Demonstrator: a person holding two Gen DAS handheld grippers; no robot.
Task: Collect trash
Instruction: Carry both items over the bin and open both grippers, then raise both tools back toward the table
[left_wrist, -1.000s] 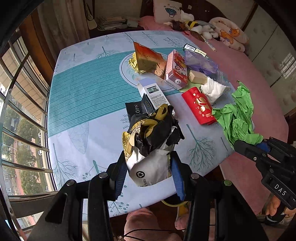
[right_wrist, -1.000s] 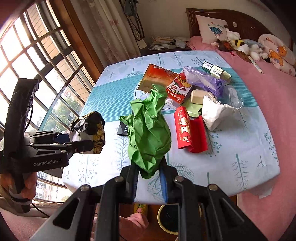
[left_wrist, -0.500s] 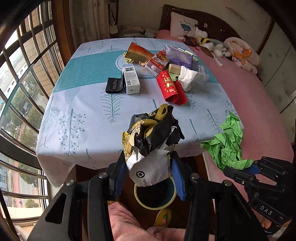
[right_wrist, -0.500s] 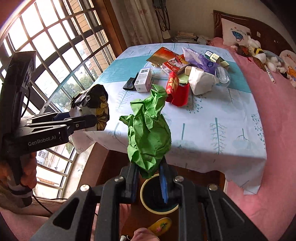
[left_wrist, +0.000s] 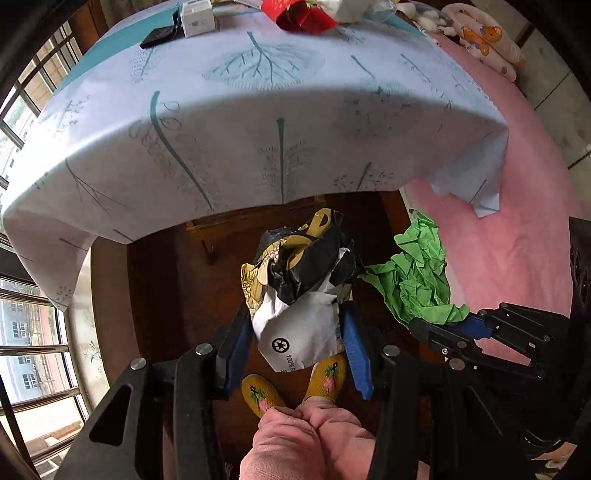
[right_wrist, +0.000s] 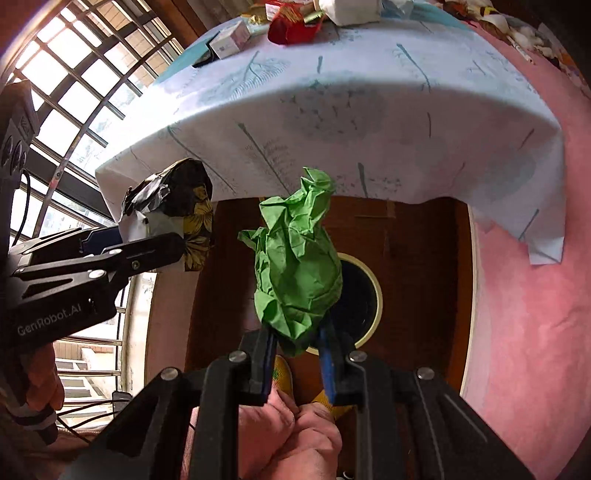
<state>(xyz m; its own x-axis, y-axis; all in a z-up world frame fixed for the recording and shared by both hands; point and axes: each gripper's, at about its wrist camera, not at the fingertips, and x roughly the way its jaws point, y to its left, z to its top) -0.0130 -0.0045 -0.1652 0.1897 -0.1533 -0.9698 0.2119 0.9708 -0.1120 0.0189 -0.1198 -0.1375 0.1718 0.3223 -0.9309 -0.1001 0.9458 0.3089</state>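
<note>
My left gripper (left_wrist: 295, 332) is shut on a crumpled black, yellow and white wrapper (left_wrist: 299, 288), held below the table edge over the floor. It also shows in the right wrist view (right_wrist: 173, 218). My right gripper (right_wrist: 295, 347) is shut on a crumpled green paper (right_wrist: 295, 266), held right above a round yellow-rimmed trash bin (right_wrist: 365, 299) on the floor. The green paper also shows in the left wrist view (left_wrist: 417, 280), to the right of the wrapper. The bin is hidden in the left wrist view.
The table with a leaf-print cloth (left_wrist: 258, 110) overhangs in front. On it lie a red packet (left_wrist: 303, 18), a white box (left_wrist: 197, 18) and a black item (left_wrist: 159, 35). A pink bed (left_wrist: 517, 206) is on the right, a barred window (right_wrist: 74, 92) on the left. Yellow slippers (left_wrist: 262, 395) are below.
Both grippers have dropped from above the table to below its edge, with their loads still held. The green paper now hangs over the bin.
</note>
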